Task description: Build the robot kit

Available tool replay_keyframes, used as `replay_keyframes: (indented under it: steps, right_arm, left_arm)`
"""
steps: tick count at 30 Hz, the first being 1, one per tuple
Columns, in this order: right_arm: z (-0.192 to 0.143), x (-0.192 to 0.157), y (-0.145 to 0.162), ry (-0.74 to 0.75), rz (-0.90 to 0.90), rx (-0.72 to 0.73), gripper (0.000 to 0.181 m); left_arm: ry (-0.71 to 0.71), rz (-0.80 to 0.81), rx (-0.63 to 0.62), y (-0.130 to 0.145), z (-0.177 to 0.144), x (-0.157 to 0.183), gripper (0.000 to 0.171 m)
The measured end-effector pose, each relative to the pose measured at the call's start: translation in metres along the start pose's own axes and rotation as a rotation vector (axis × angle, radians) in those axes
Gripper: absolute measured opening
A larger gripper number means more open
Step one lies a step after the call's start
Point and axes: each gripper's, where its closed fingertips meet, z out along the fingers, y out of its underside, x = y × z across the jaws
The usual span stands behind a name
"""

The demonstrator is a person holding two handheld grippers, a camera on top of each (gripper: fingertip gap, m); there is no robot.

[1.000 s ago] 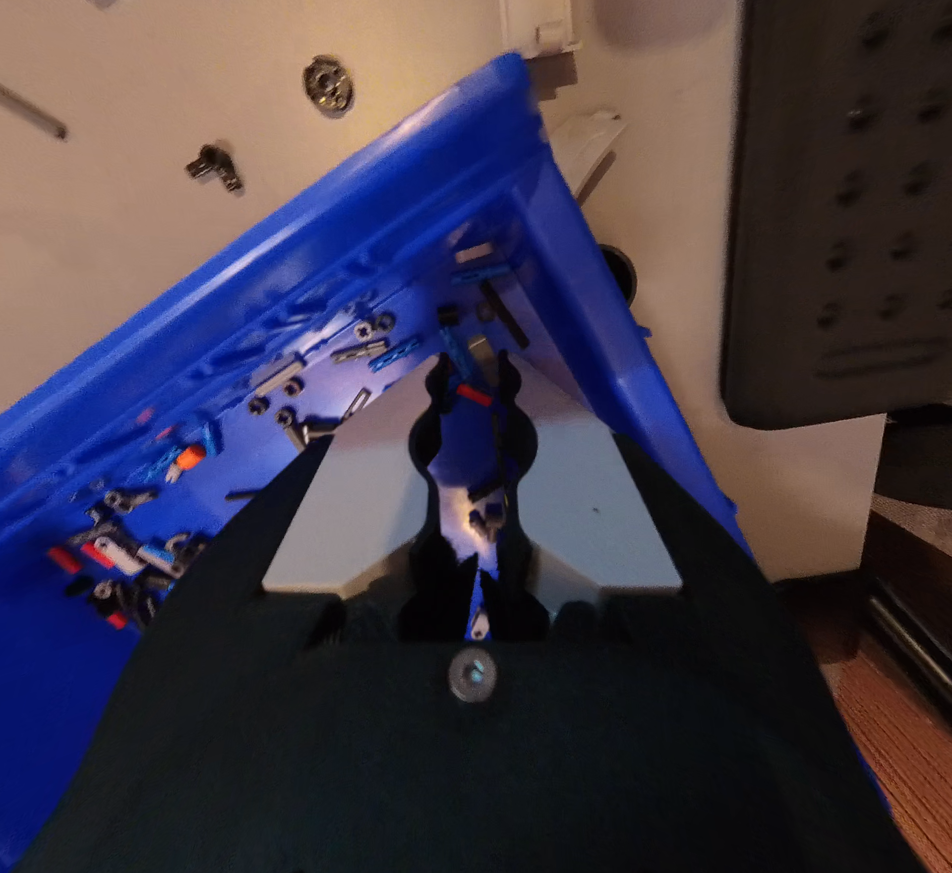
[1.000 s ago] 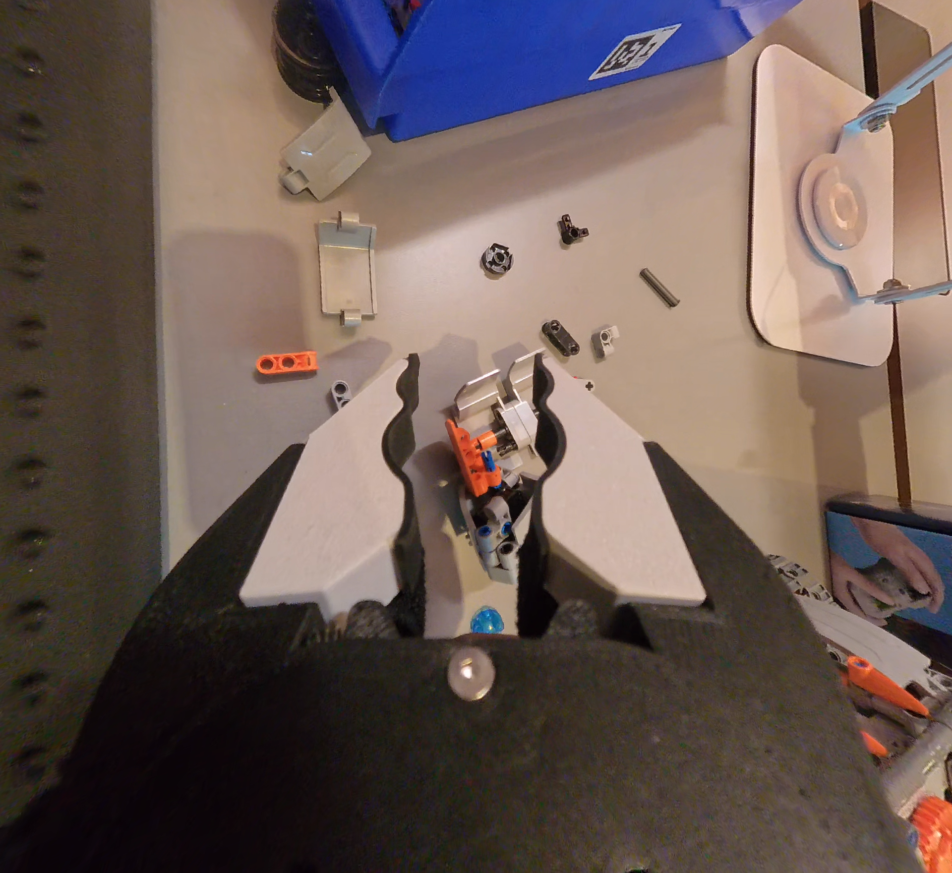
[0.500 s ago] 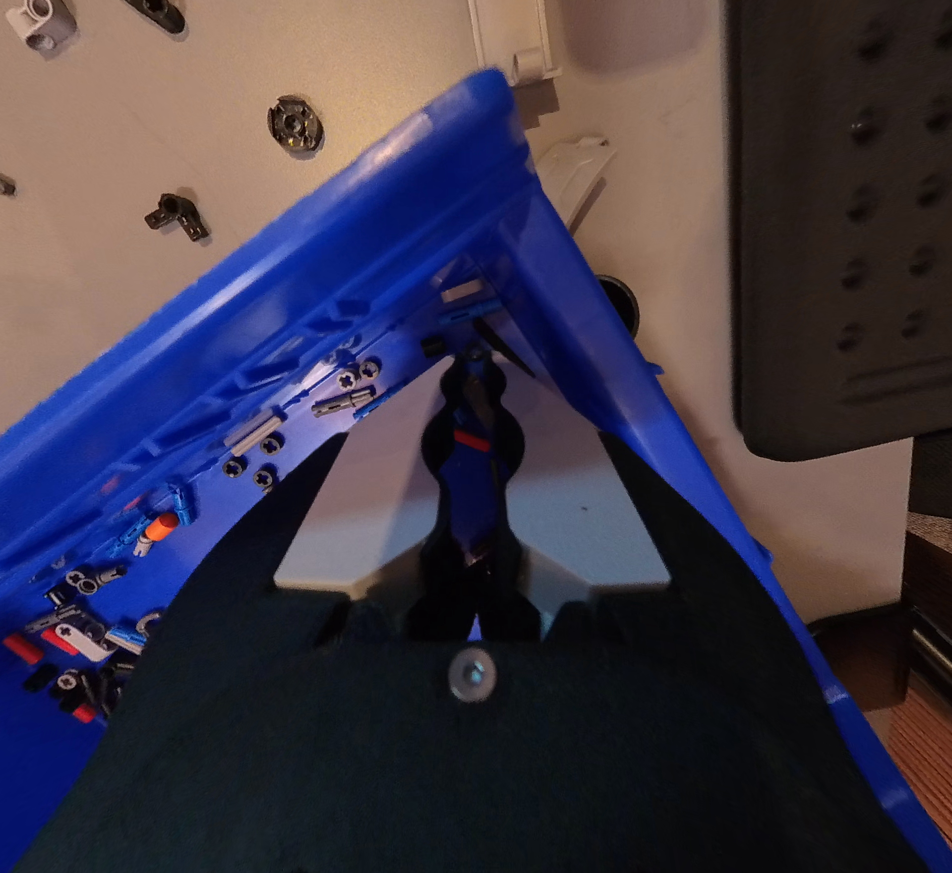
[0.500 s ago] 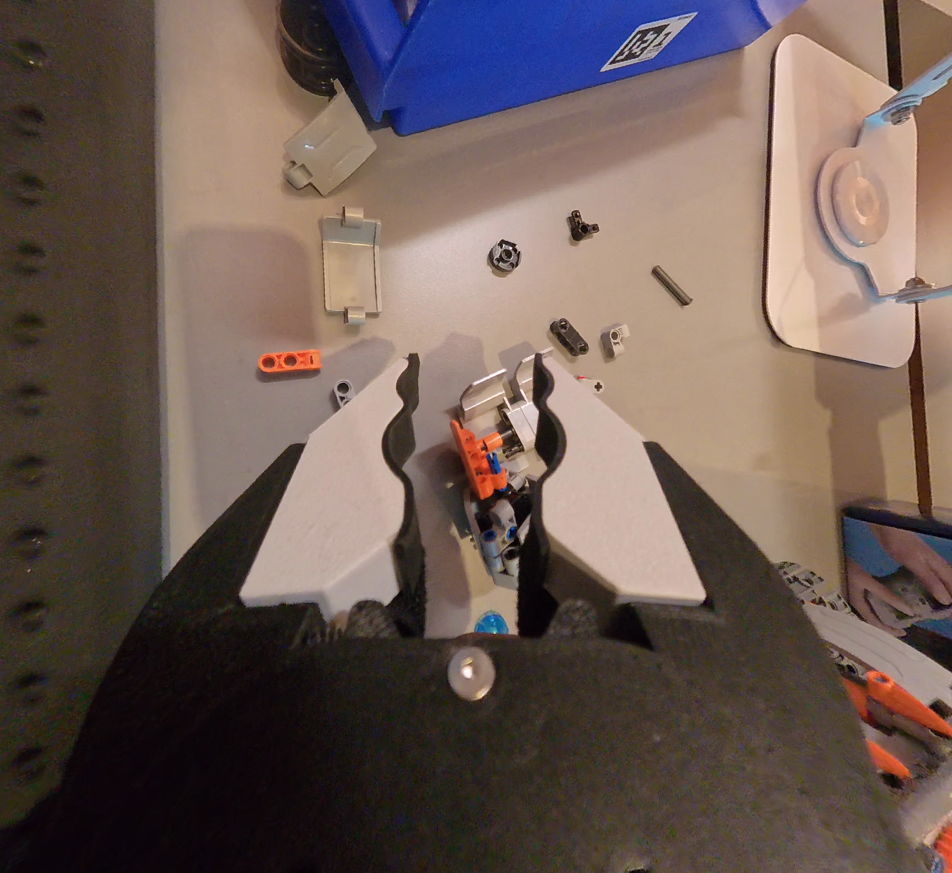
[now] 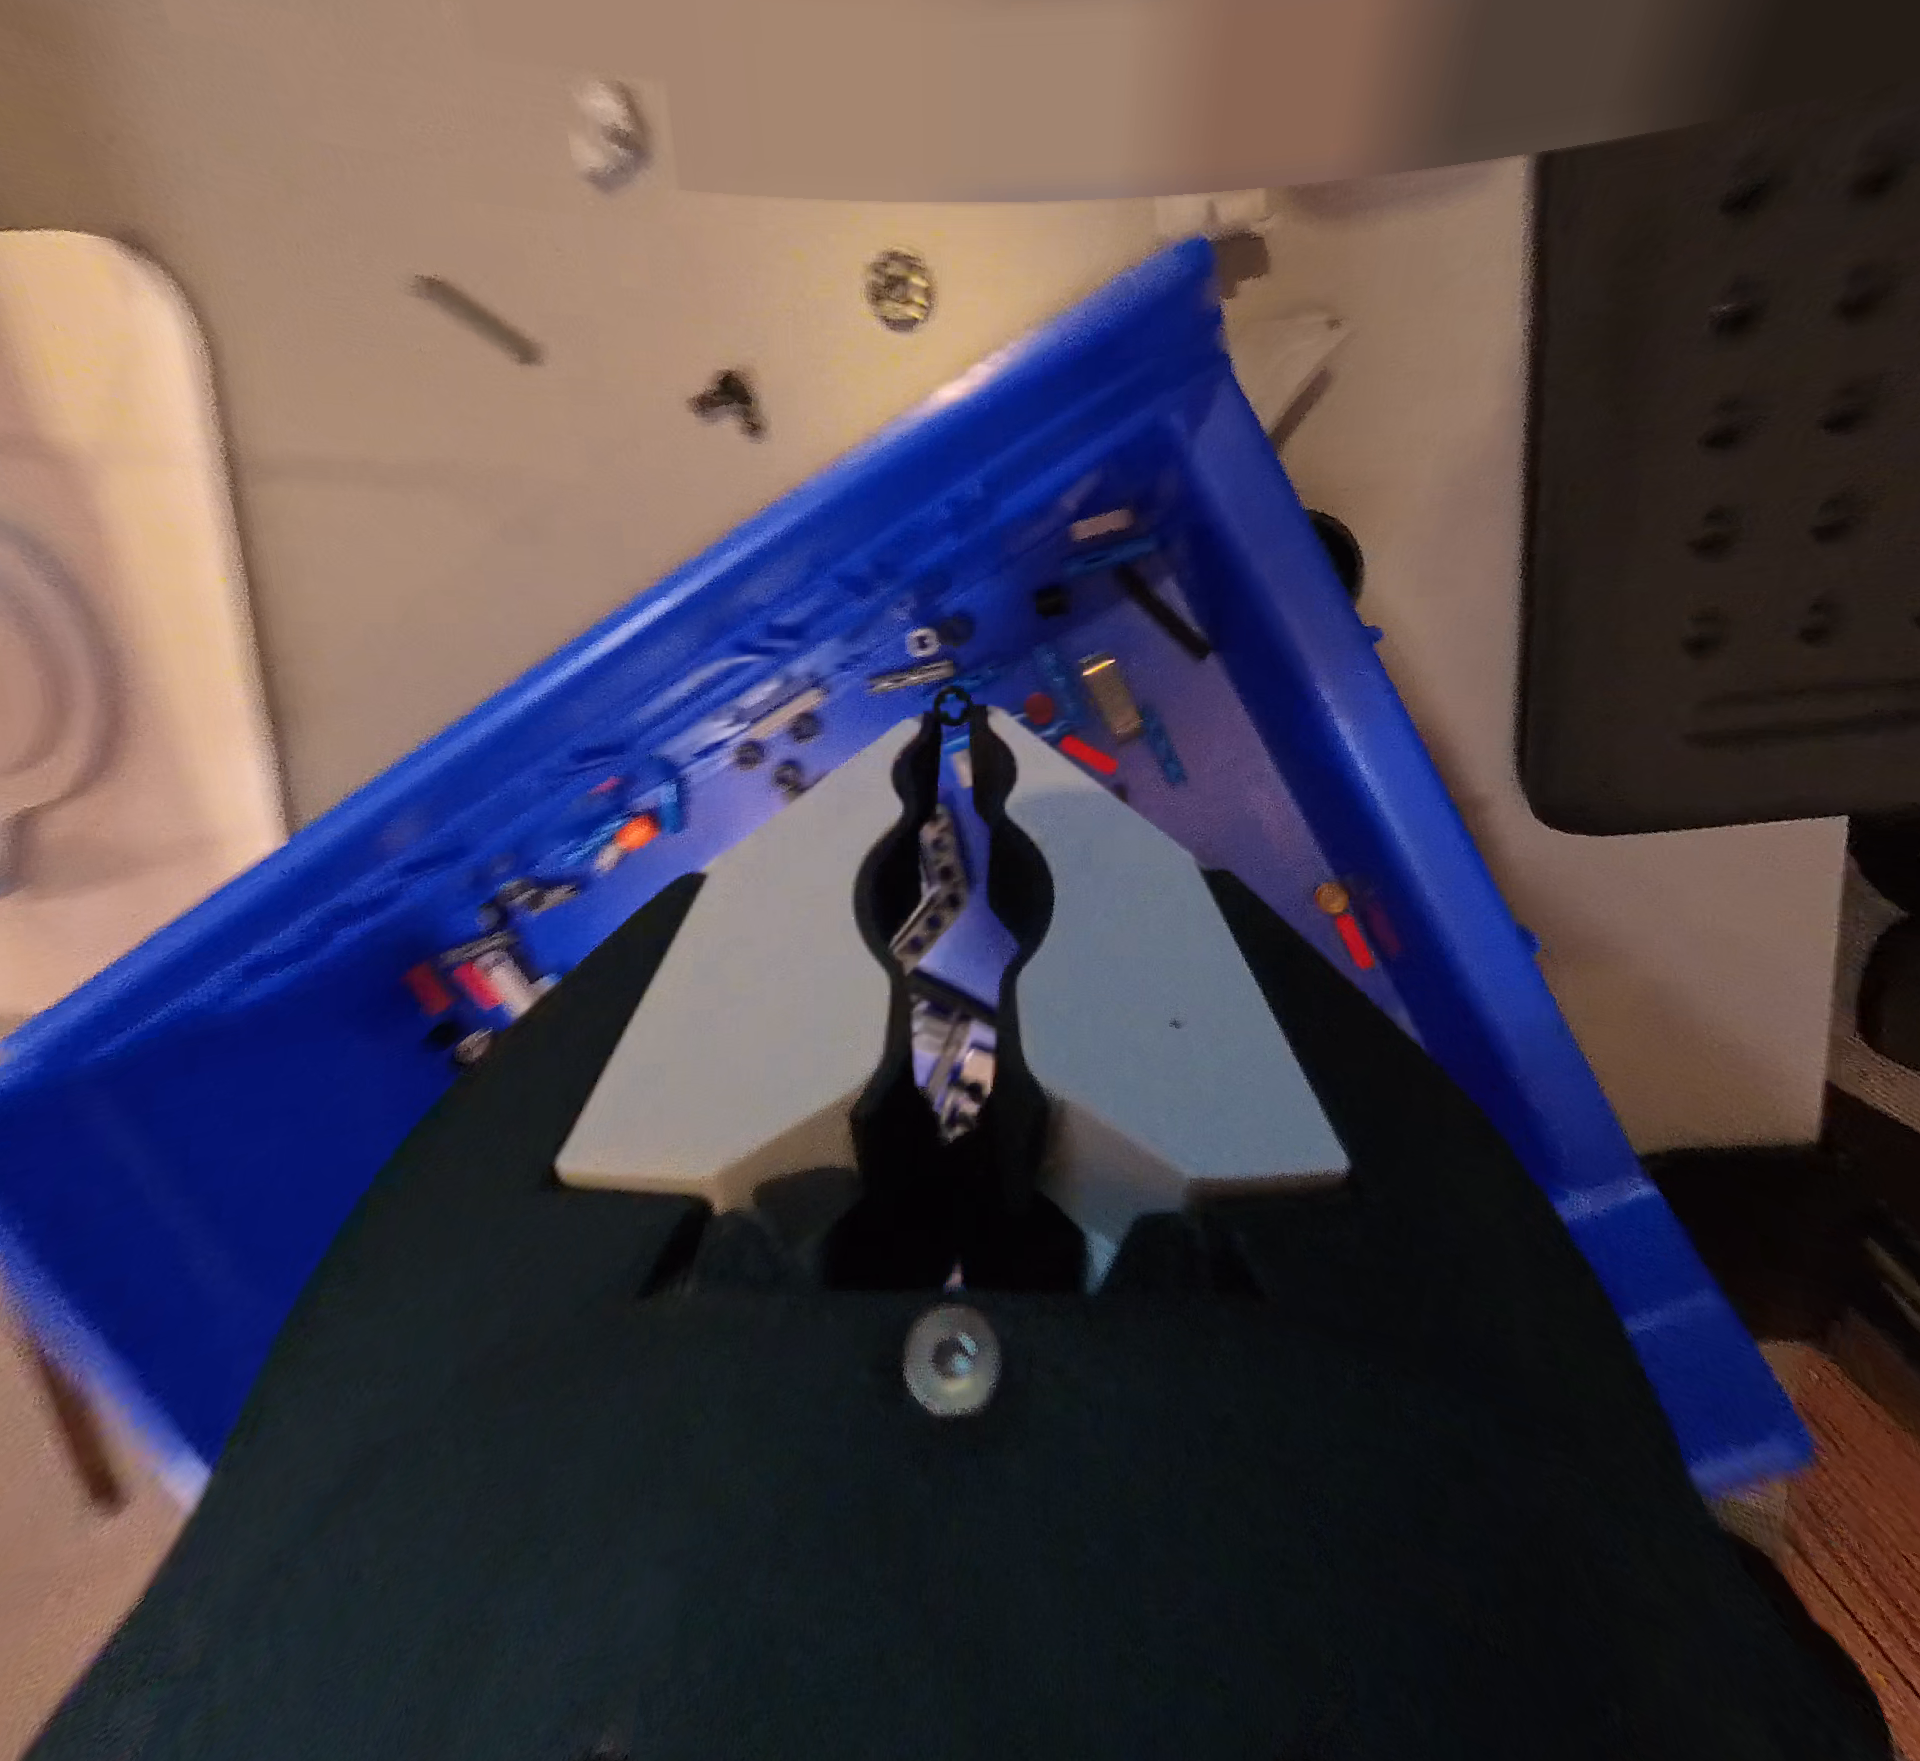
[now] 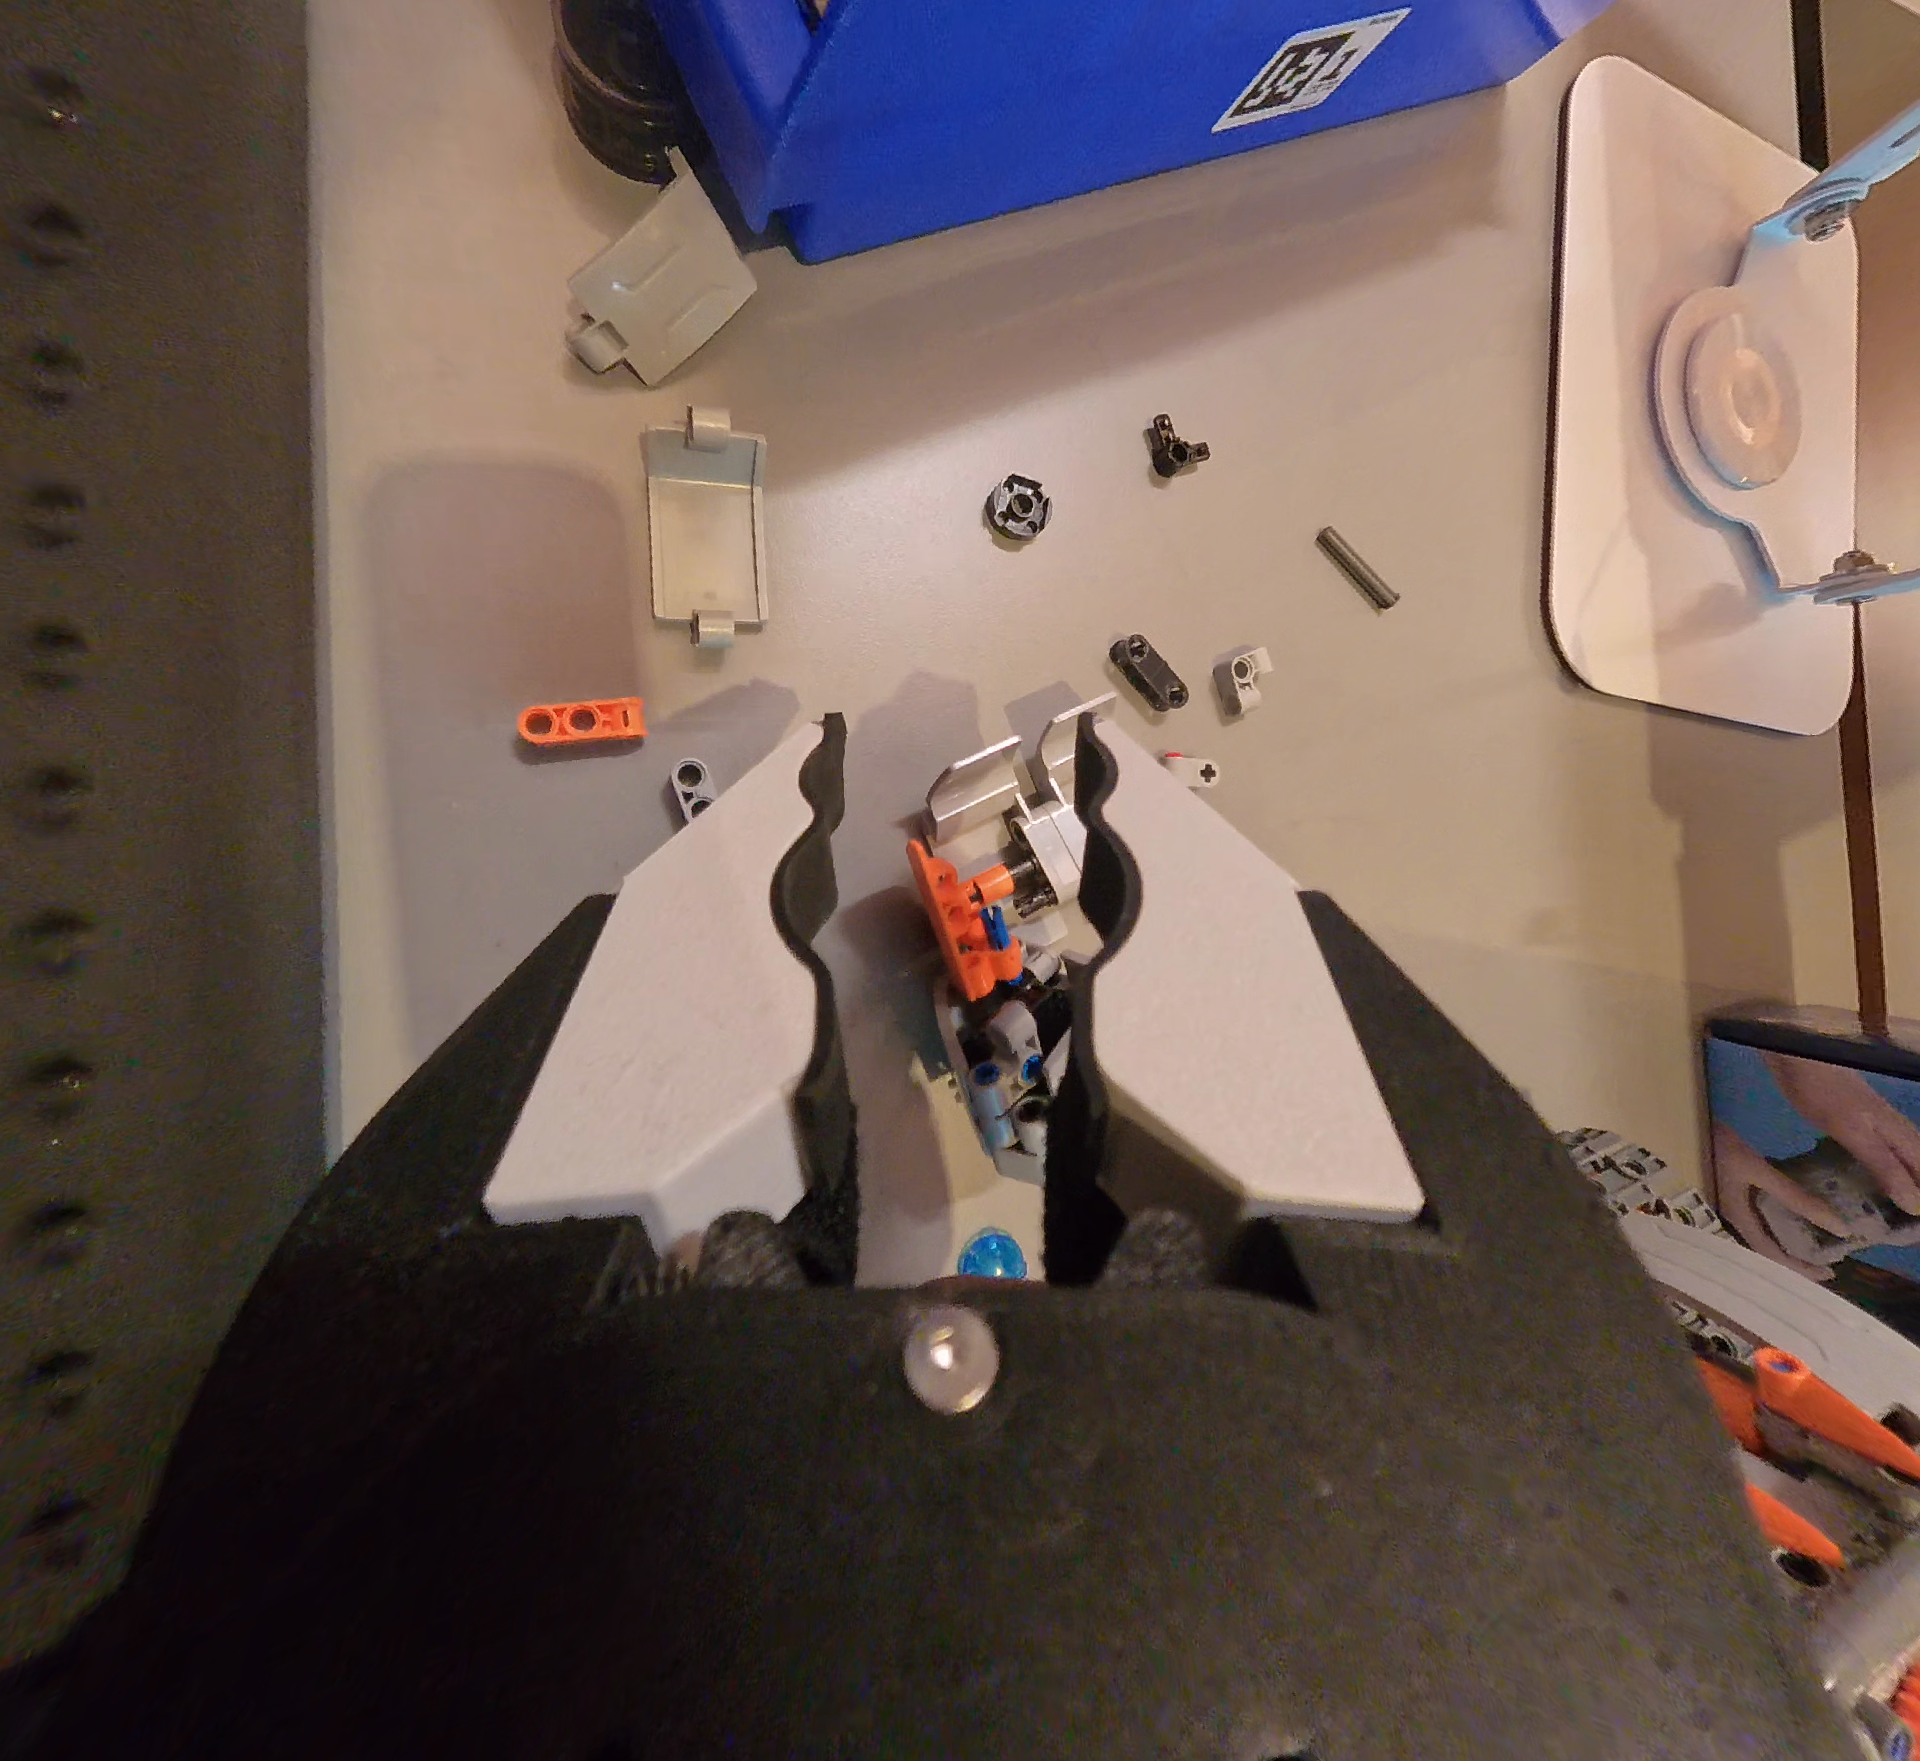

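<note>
Place: hobby workbench
Evidence: blue parts bin (image 6: 1091, 38) of small building-toy pieces, loose connectors on the beige tabletop (image 6: 1351, 340), perforated black panel (image 5: 1725, 485) at its edge

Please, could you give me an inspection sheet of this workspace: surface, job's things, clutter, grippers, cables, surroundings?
Surface: beige table, loose parts scattered on it.
Job's things: orange-and-grey assembly lying on the table; blue bin holding many small parts.
Clutter: orange beam, grey panel, black axle, black wheel beside the bin.
Grippers: left gripper looks shut on a grey holed beam above the bin, view blurred; right gripper open, straddling the assembly.
Cables: nothing seen.
Surroundings: black perforated board, white stand base.
</note>
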Motion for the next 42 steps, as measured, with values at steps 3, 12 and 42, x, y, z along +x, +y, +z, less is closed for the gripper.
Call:
replay_keyframes:
  steps: [3, 12, 42]
  right_arm:
    - [0.000, -0.001, 0.000, -0.004, -0.001, 0.001, 0.042]
    - [-0.001, -0.004, -0.003, -0.004, -0.015, 0.005, 0.042]
    - [-0.004, -0.009, -0.006, -0.008, -0.047, 0.004, 0.042]
  left_arm:
    - [-0.089, 0.008, 0.052, -0.021, -0.039, -0.021, 0.003]
    - [-0.011, 0.171, -0.086, -0.090, -0.012, -0.050, 0.002]
    - [-0.037, 0.079, -0.062, -0.088, -0.006, -0.061, 0.014]
